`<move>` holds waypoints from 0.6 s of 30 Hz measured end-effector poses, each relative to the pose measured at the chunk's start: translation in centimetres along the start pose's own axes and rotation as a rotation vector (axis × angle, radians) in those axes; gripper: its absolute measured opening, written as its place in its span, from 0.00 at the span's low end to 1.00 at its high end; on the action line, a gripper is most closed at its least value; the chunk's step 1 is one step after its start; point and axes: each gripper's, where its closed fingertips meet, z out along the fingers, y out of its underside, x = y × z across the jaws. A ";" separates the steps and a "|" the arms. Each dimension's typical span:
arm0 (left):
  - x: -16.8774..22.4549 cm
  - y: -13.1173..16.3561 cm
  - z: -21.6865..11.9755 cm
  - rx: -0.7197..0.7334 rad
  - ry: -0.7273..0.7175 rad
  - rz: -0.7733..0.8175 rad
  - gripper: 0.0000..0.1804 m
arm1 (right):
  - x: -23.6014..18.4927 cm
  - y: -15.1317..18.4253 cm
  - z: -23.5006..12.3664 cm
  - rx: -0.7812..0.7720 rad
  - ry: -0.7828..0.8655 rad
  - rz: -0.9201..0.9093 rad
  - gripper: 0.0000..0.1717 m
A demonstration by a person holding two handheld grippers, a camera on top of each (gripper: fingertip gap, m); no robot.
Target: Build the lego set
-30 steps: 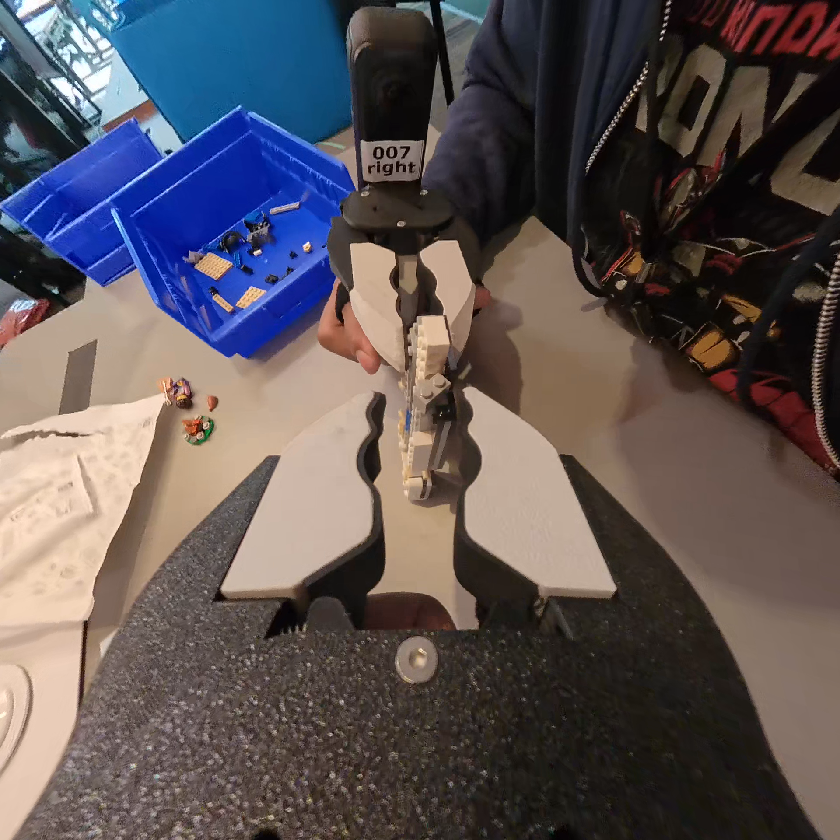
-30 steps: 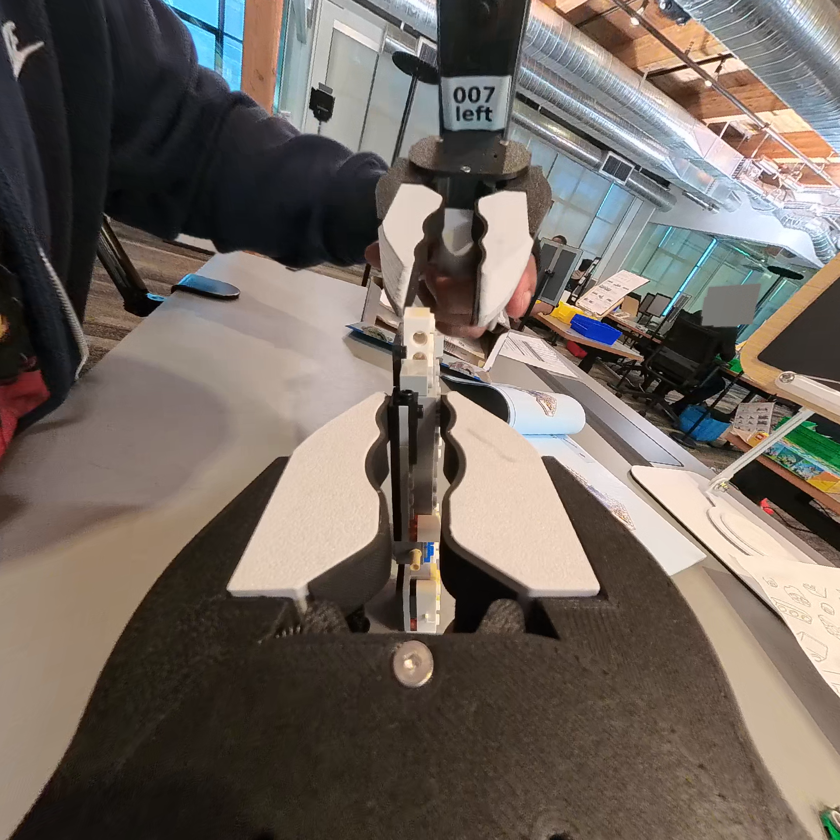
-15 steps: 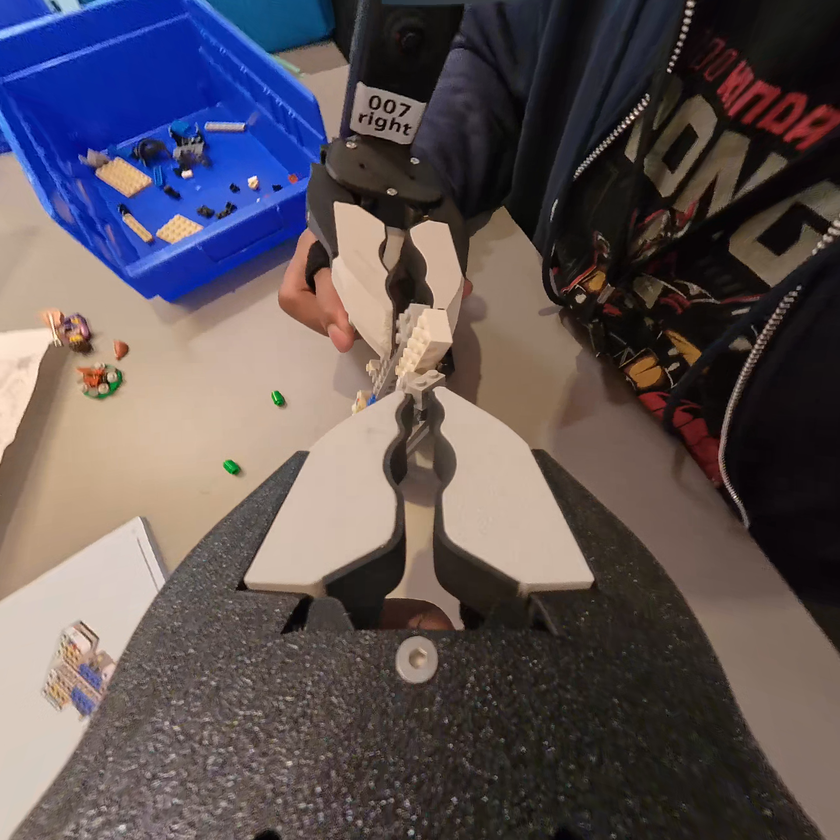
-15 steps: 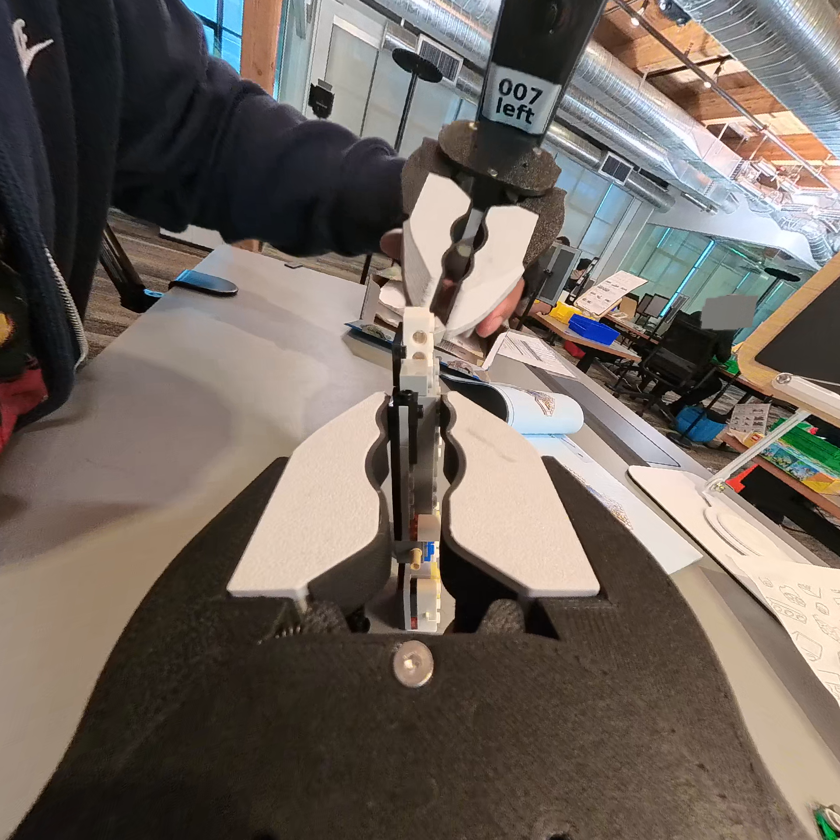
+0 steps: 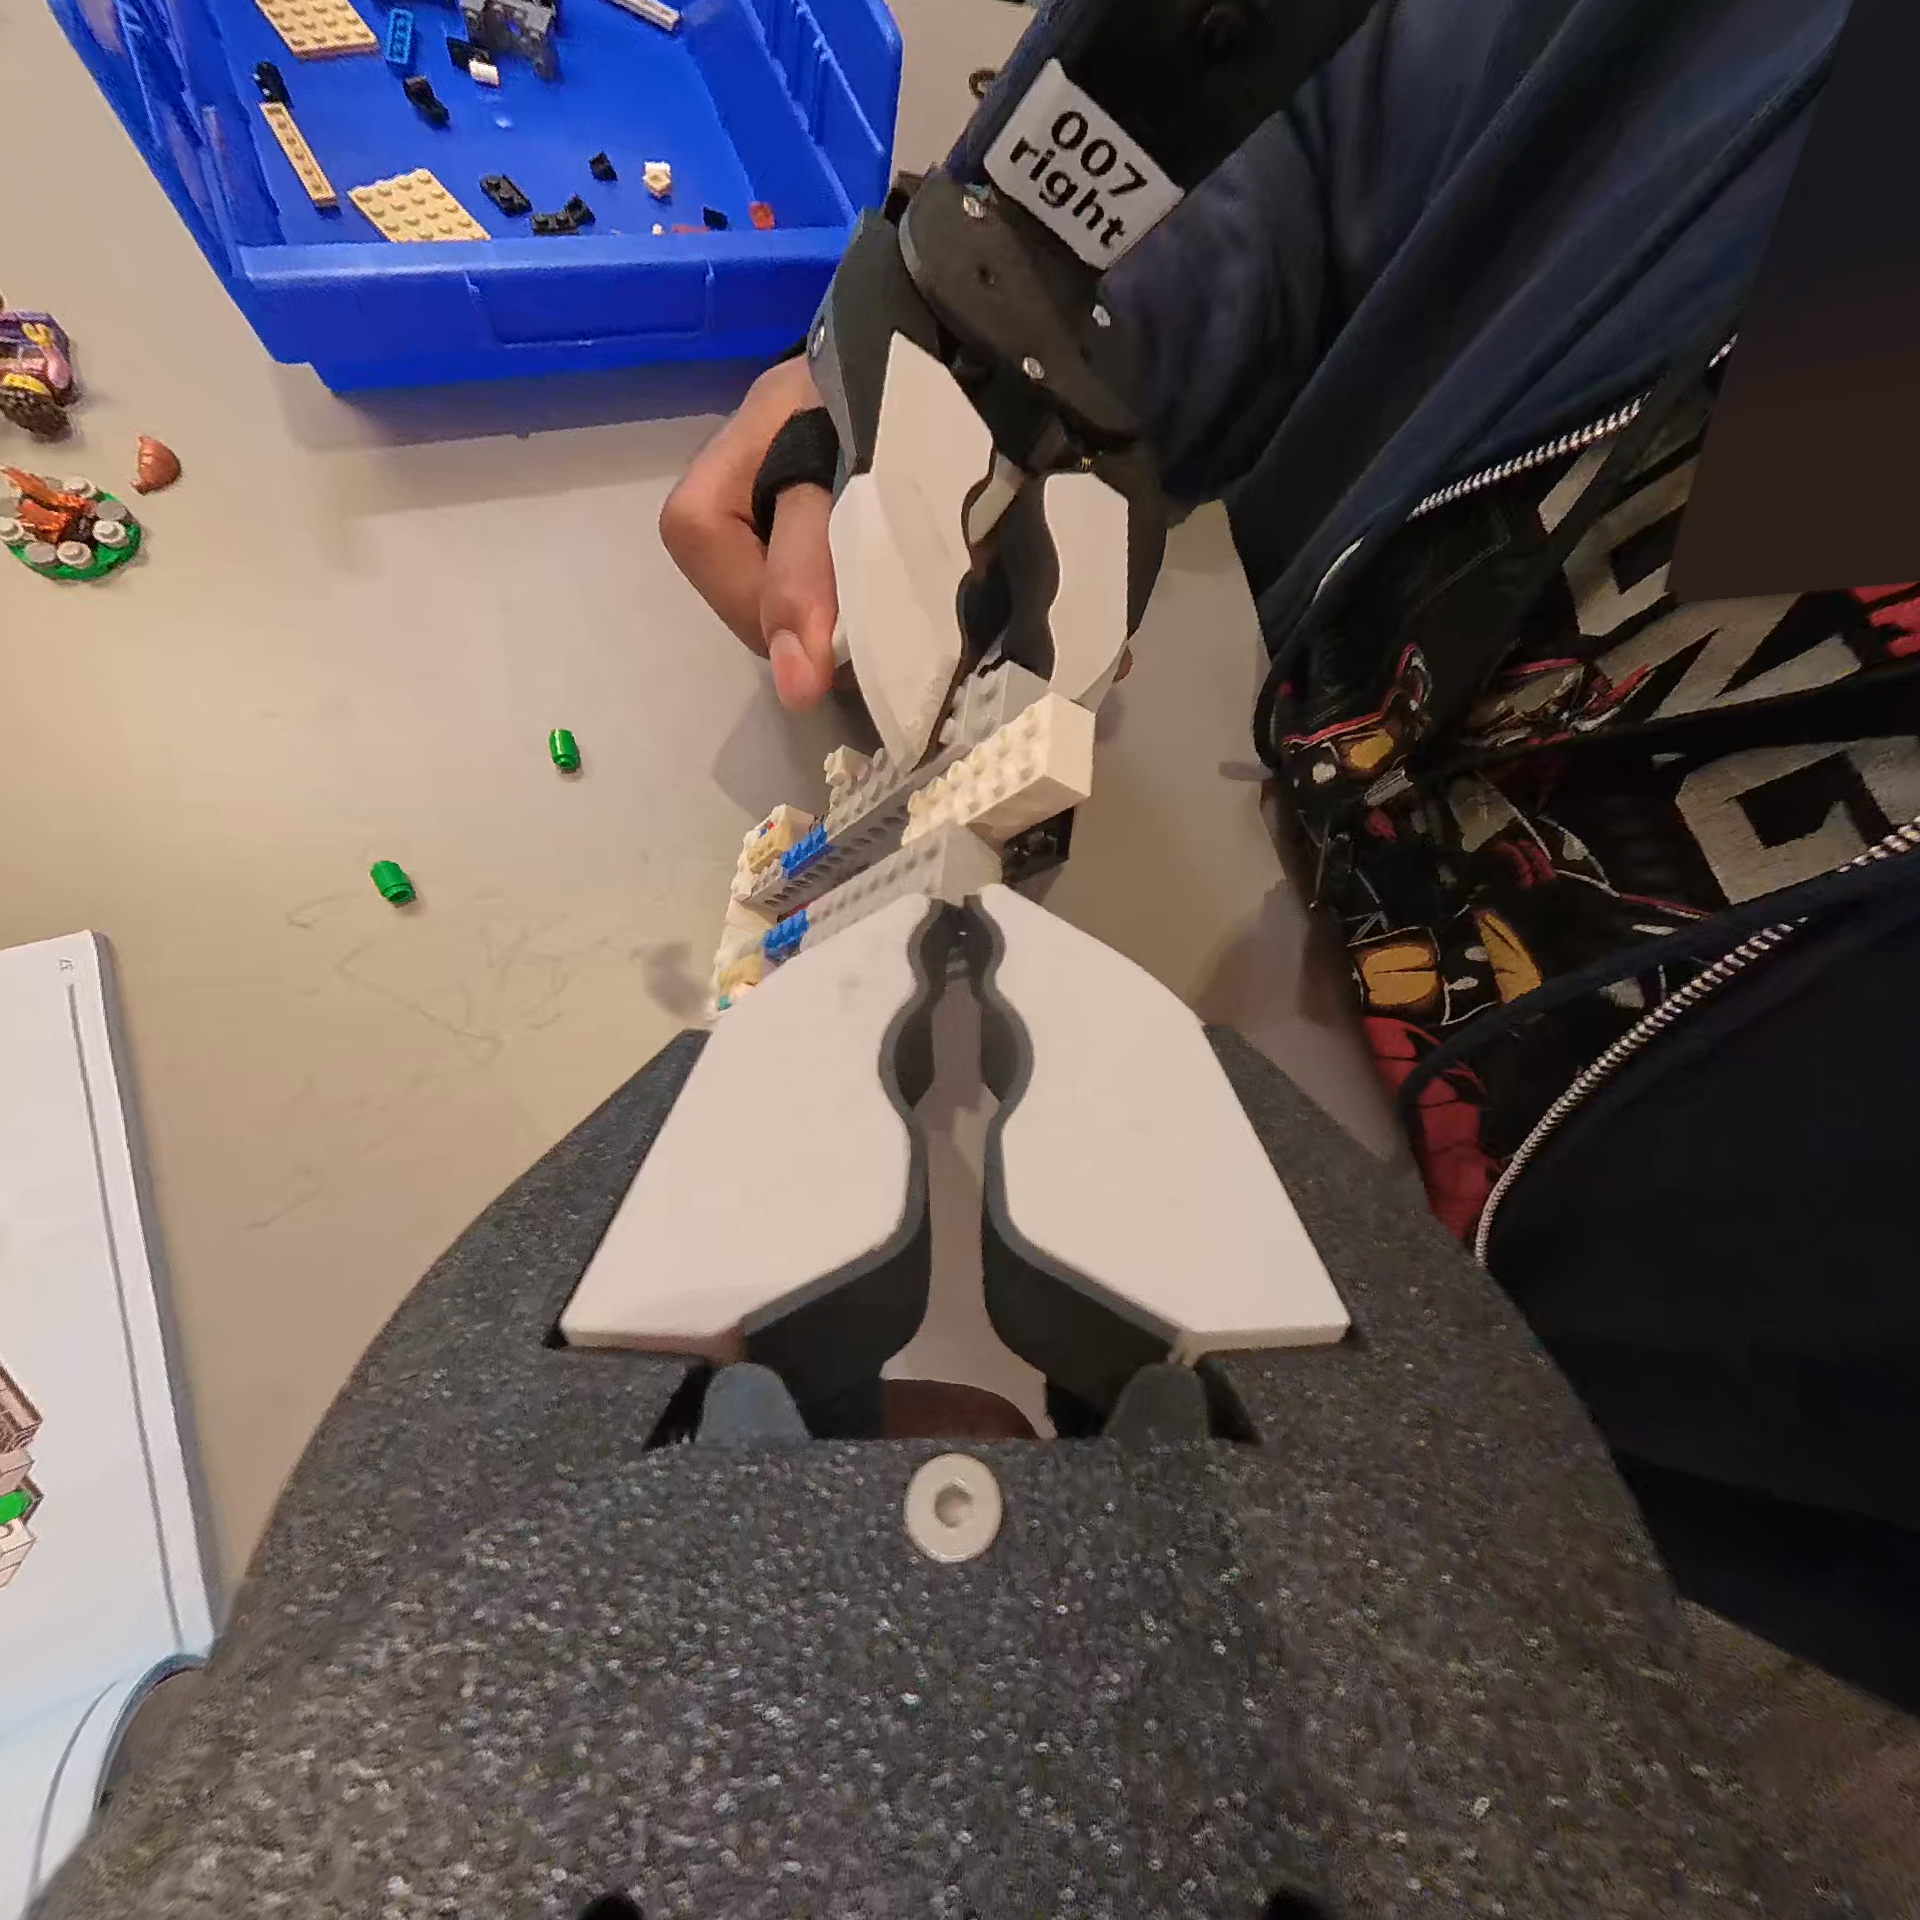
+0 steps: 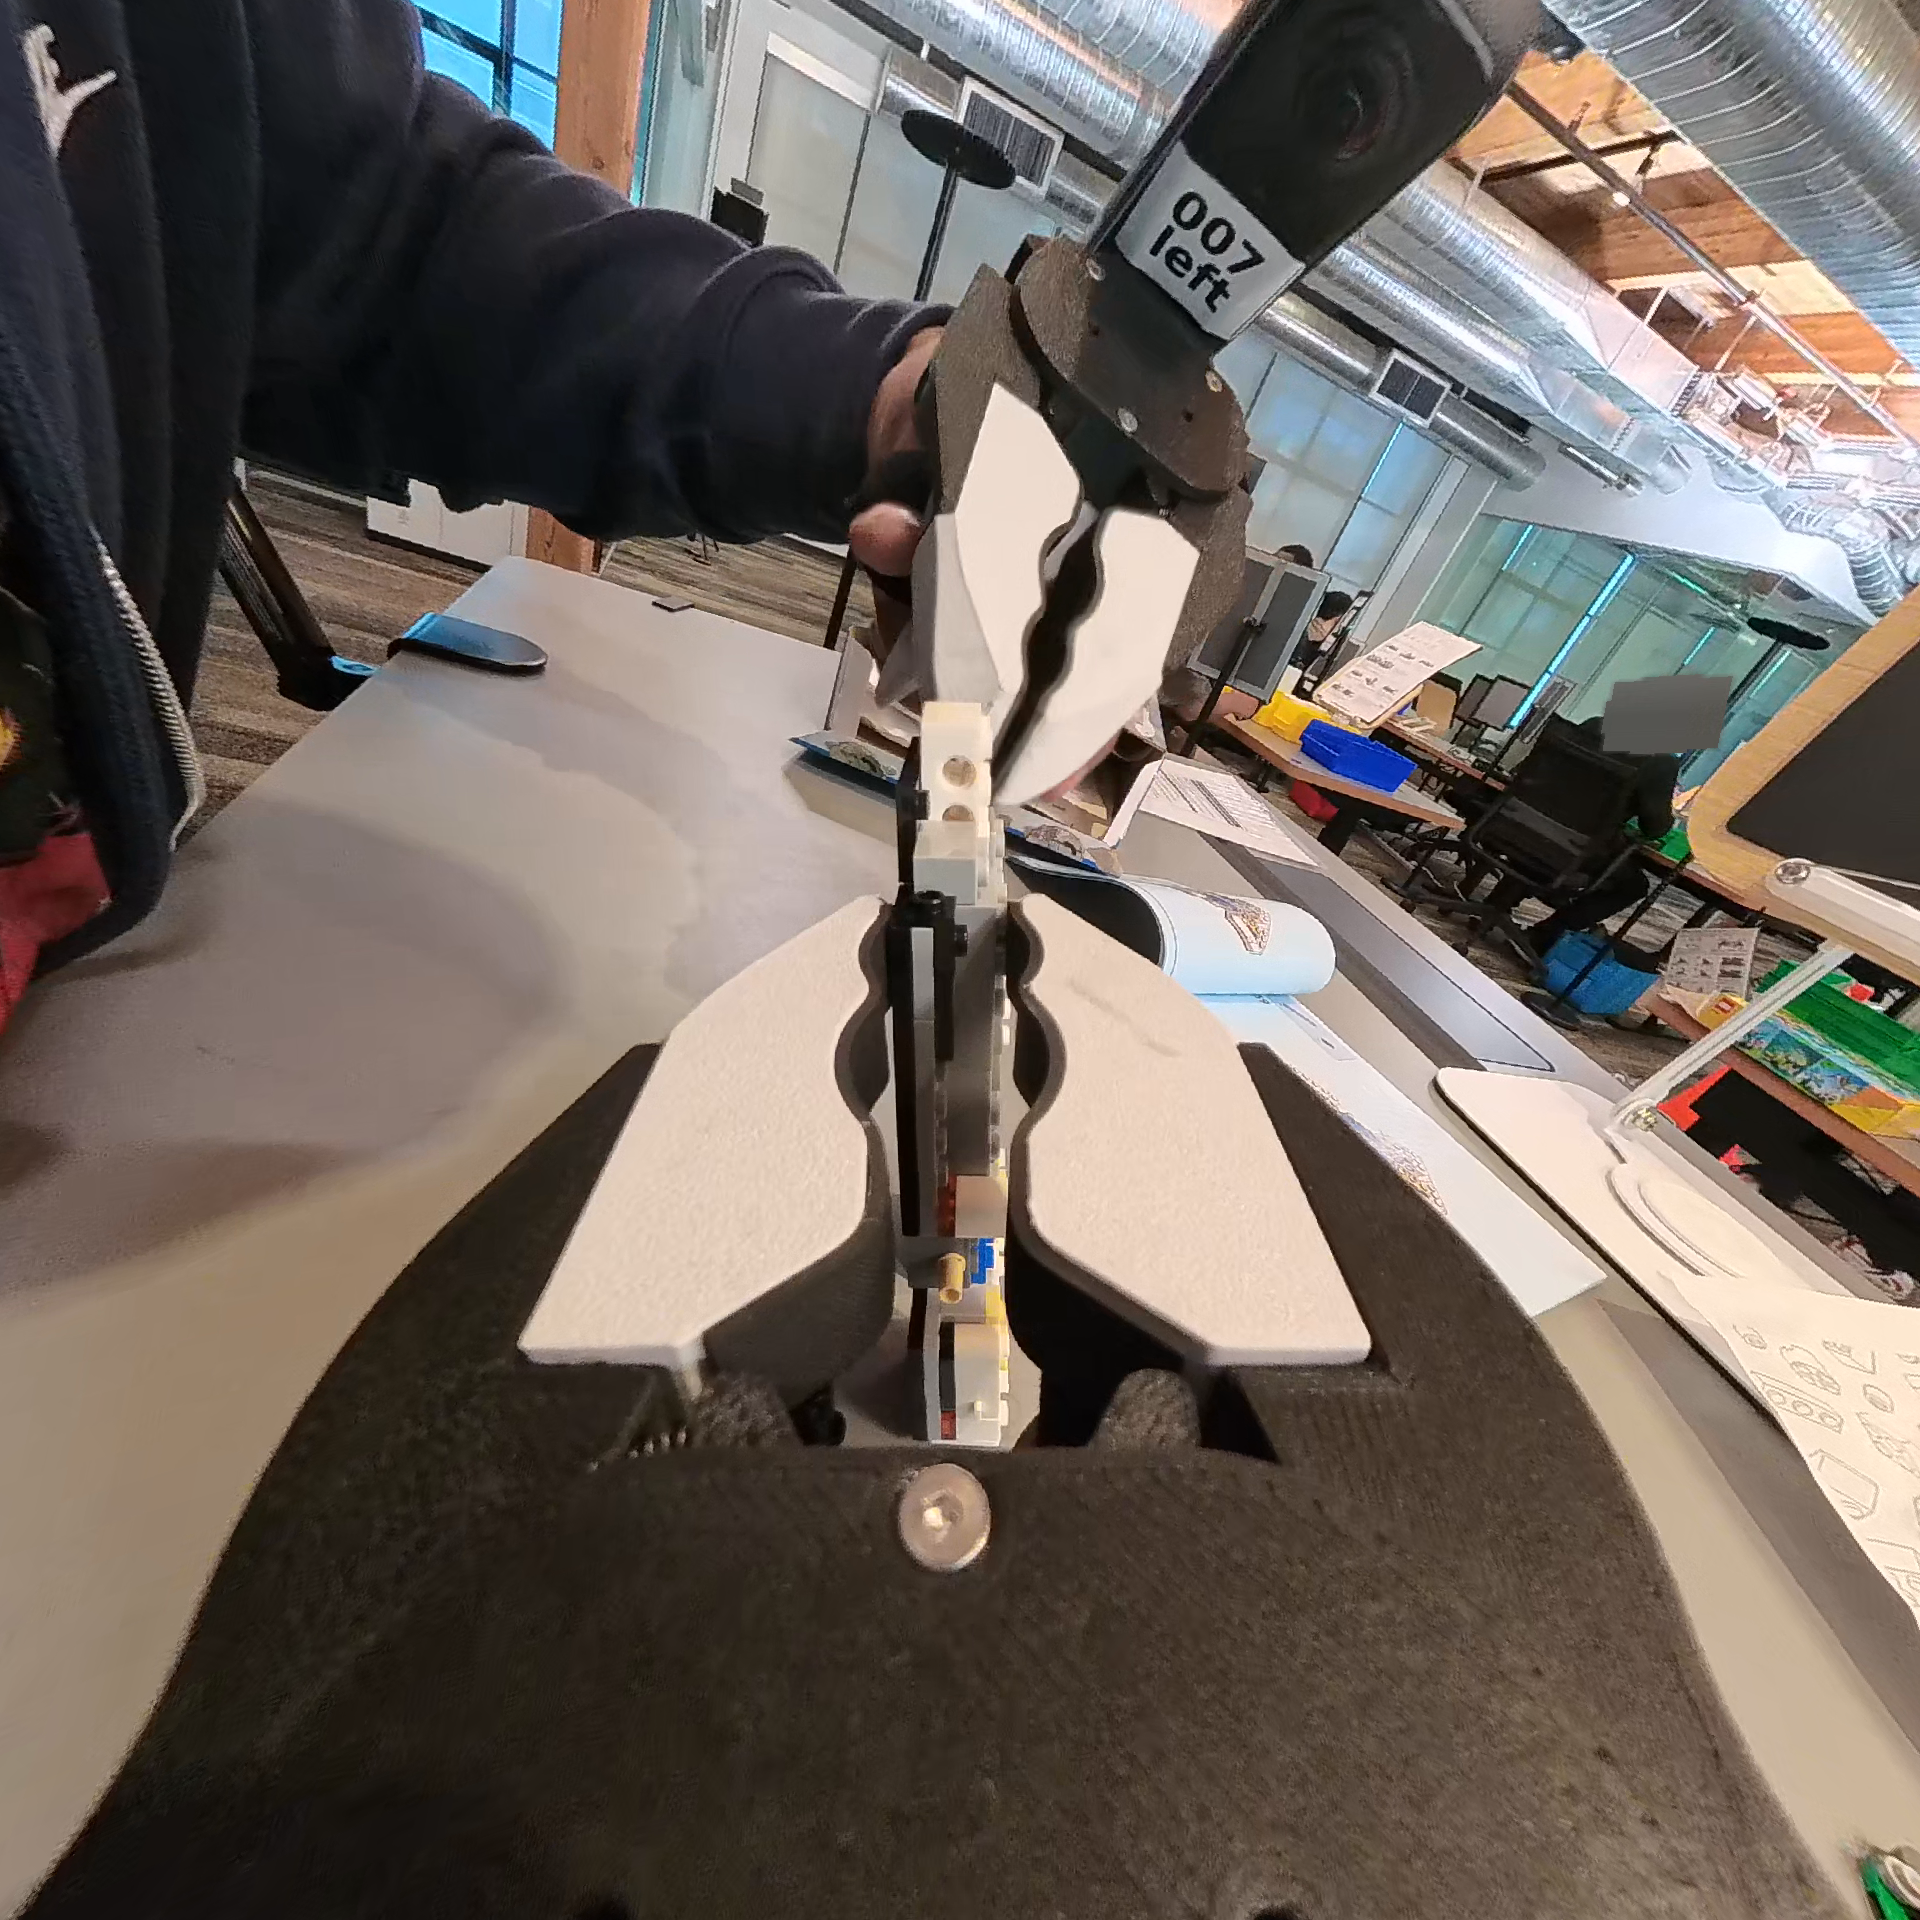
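My right gripper (image 6: 951,914) is shut on a white and grey brick model (image 6: 951,1091) with black, blue and tan parts, gripped deep between both fingers. The model (image 5: 935,810) also shows in the left wrist view, sticking out of the right gripper (image 5: 997,707) above the grey table (image 5: 416,1018). My left gripper (image 5: 961,906) has its fingers closed together, tips right against the model's near end. In the right wrist view the left gripper (image 6: 1013,779) comes down from above, its shut tips beside the model's top white brick (image 6: 956,769). I see nothing between its fingers.
A blue bin (image 5: 520,301) with several loose bricks stands at the far left. Two green studs (image 5: 562,748) (image 5: 392,881) and small brick figures (image 5: 68,530) lie on the table. A white booklet (image 5: 94,1247) lies left. An open booklet (image 6: 1226,940) and papers (image 6: 1849,1392) lie right. My left and right fingertips are right by each other.
My left gripper's jaws went from open around the model's end to closed, and it swung over to the model's top. The right gripper kept its grip on the model.
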 end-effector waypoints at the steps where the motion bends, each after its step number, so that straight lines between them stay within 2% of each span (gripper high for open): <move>1: -0.1 0.0 0.0 0.001 -0.009 0.006 0.04 | -0.1 0.0 0.0 -0.001 -0.003 -0.005 0.11; 7: -3.5 0.8 -0.7 0.033 -0.124 -0.036 0.10 | -0.2 0.0 0.0 -0.010 -0.004 -0.022 0.11; 13: -10.1 2.2 -0.2 0.065 -0.315 -0.197 0.14 | 0.0 0.0 -0.1 -0.008 0.001 -0.002 0.11; 18: -16.3 1.3 -0.7 0.097 -0.505 -0.273 0.15 | 0.1 0.0 -0.1 -0.008 0.002 -0.004 0.11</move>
